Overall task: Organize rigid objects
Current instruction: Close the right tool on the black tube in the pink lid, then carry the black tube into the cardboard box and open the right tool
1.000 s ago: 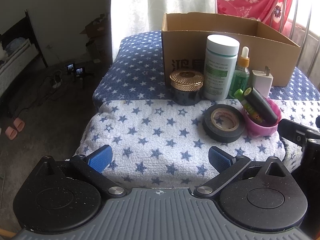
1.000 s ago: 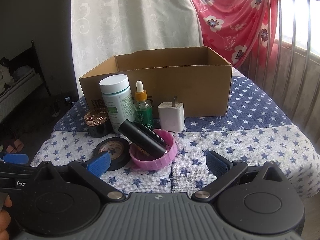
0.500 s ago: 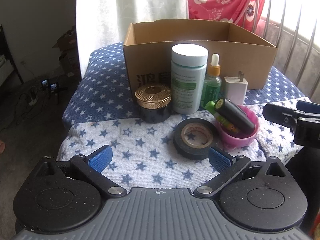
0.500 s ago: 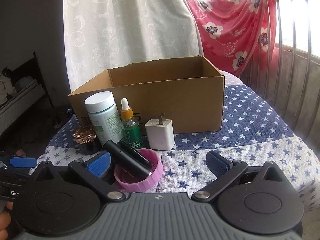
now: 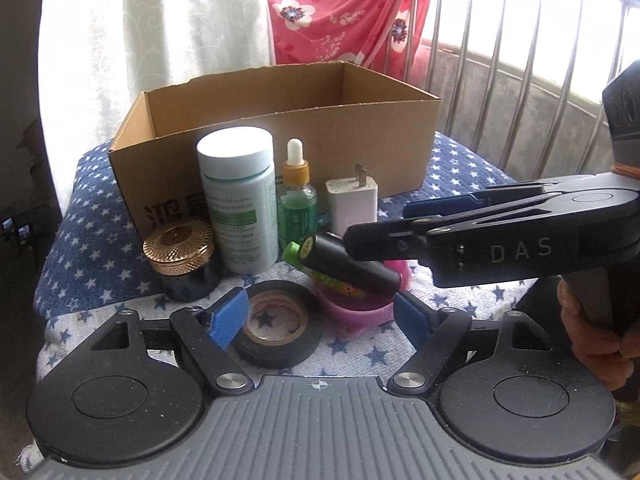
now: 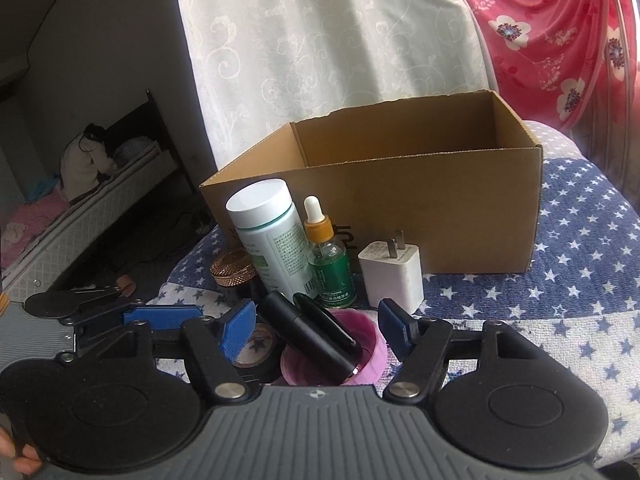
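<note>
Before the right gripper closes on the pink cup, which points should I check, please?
1. Right gripper open: ok.
2. Pink cup between its fingers: ok.
3. Black tube leaning loose in the cup, may tip: not ok.
4. Left gripper open, hanging over the tape roll beside the cup: ok.
5. Cardboard box open on top: ok.
6. Space inside the box: cannot tell.

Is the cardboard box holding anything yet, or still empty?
Cannot tell fully. The cardboard box is open-topped and its visible inner walls are bare, but the front wall hides its floor in both views.
</note>
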Demonstrator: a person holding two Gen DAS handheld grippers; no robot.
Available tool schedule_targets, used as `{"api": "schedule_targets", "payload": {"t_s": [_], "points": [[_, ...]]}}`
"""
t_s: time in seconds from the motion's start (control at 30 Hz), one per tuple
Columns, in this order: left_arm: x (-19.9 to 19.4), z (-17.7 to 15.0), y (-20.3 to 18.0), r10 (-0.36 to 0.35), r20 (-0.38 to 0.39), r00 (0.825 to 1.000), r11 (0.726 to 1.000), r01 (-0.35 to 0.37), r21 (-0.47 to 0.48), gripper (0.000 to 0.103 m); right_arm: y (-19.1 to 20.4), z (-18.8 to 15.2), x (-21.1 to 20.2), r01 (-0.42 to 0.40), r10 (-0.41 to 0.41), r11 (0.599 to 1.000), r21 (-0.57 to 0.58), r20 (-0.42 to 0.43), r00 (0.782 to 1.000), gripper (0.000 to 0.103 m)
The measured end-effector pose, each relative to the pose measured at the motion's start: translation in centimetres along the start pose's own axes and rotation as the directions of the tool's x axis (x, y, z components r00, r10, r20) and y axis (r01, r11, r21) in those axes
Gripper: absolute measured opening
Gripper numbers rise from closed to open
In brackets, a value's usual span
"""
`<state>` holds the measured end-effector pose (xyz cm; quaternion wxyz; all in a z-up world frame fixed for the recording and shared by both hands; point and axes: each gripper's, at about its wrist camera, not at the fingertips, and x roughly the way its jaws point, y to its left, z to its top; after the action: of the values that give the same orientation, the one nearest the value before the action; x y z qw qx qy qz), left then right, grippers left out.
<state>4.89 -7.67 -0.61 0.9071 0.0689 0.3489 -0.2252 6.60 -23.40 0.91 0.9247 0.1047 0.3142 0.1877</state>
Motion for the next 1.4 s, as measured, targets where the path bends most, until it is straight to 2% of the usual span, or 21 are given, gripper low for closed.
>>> {"api": "schedule_targets", "payload": {"t_s": [0.07, 0.13, 0.23, 0.27, 0.4, 0.63, 0.83, 1.0, 1.2, 1.4], "points": [[0.6, 0.1, 0.0, -0.026, -0.002, 1.0, 1.0, 0.026, -0.006, 0.072, 0.1, 0.5, 0.7, -0.045, 0.044, 0.998, -0.034, -0.026, 0.999, 0.063], [1.1, 0.4, 0.0, -0.041, -0.006, 0.999, 0.999, 0.041, -0.017, 0.063, 0.0, 0.9, 1.5, -0.088, 0.084, 0.995, -0.053, -0.063, 0.994, 0.054], [1.6, 0.5, 0.2, -0.055, -0.014, 0.998, 0.998, 0.055, -0.034, 0.058, -0.5, 1.4, 2.5, -0.146, 0.14, 0.988, -0.045, -0.121, 0.983, 0.043], [1.8, 0.6, 0.2, -0.059, -0.019, 0.998, 0.998, 0.058, -0.038, 0.057, -0.6, 1.5, 2.7, -0.153, 0.145, 0.987, -0.048, -0.133, 0.98, 0.039], [2.3, 0.4, 0.6, -0.089, -0.042, 0.995, 0.995, 0.086, -0.055, 0.053, -0.7, 1.8, 2.7, -0.165, 0.151, 0.982, -0.09, -0.148, 0.977, 0.033], [2.6, 0.6, 0.5, -0.108, -0.04, 0.993, 0.993, 0.106, -0.049, 0.045, -1.1, 2.4, 1.7, -0.216, 0.199, 0.972, -0.091, -0.164, 0.966, 0.032], [3.1, 0.4, 0.1, -0.107, -0.031, 0.994, 0.994, 0.107, -0.027, 0.043, -0.7, 1.9, 3.0, -0.19, 0.161, 0.973, -0.129, -0.206, 0.965, 0.031], [3.5, 0.4, 0.2, -0.111, -0.041, 0.993, 0.993, 0.109, -0.049, 0.044, -0.4, 1.9, 3.5, -0.189, 0.153, 0.97, -0.154, -0.215, 0.964, 0.031], [3.4, 0.7, 0.0, -0.095, -0.037, 0.995, 0.994, 0.092, -0.062, 0.044, -0.6, 1.9, 3.6, -0.175, 0.145, 0.976, -0.13, -0.214, 0.966, 0.031], [2.7, 1.1, -0.1, -0.063, -0.002, 0.998, 0.996, 0.063, -0.071, 0.034, -0.8, 2.1, 2.9, -0.174, 0.157, 0.982, -0.079, -0.189, 0.969, 0.028]]}}
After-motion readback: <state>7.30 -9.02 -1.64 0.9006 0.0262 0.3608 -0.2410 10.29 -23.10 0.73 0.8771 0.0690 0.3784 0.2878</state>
